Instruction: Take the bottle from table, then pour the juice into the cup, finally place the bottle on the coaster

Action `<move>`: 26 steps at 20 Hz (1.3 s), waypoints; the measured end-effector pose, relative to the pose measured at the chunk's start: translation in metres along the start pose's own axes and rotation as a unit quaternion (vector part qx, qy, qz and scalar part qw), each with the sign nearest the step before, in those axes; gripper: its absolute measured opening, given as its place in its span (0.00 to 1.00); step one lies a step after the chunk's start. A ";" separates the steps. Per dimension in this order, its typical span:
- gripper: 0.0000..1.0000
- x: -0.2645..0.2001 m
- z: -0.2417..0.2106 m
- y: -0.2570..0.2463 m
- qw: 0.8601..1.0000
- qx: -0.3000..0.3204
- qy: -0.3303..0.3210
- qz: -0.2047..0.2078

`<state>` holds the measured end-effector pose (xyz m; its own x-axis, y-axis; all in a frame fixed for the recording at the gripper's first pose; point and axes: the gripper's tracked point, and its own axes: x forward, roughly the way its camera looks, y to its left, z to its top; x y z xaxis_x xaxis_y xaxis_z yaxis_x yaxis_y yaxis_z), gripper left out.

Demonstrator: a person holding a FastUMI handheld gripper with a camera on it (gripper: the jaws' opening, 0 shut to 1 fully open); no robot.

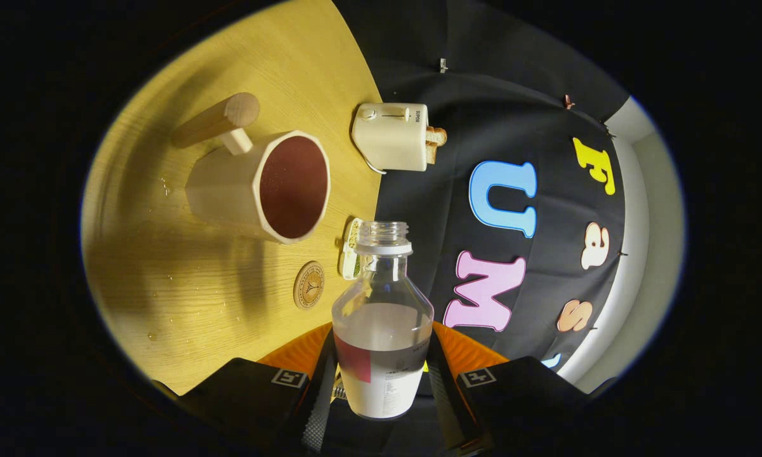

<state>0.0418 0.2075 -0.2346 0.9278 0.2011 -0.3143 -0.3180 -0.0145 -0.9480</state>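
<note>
Gripper (381, 381) fingers clamp the clear, uncapped, labelled plastic bottle (382, 317), tipped beside the cream octagonal wooden-handled cup (260, 187). Pouring seems in hand; next, bring its mouth over the cup, later the round coaster (308, 285).

Fisheye camera riding on the gripper (381, 374), facing forward along its two fingers, rolled sideways so the wooden table (165, 279) stands from 7 to 12 o'clock, very near the bottle (382, 317) clamped between both fingers.
</note>
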 end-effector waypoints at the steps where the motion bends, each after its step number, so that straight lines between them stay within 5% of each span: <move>1: 0.72 -0.001 0.001 0.000 1.000 -0.005 -0.001 -0.001; 26: 0.72 0.009 0.012 -0.004 0.997 -0.077 -0.014 0.000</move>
<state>0.0488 0.2211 -0.2332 0.9215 0.2288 -0.3140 -0.2815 -0.1640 -0.9455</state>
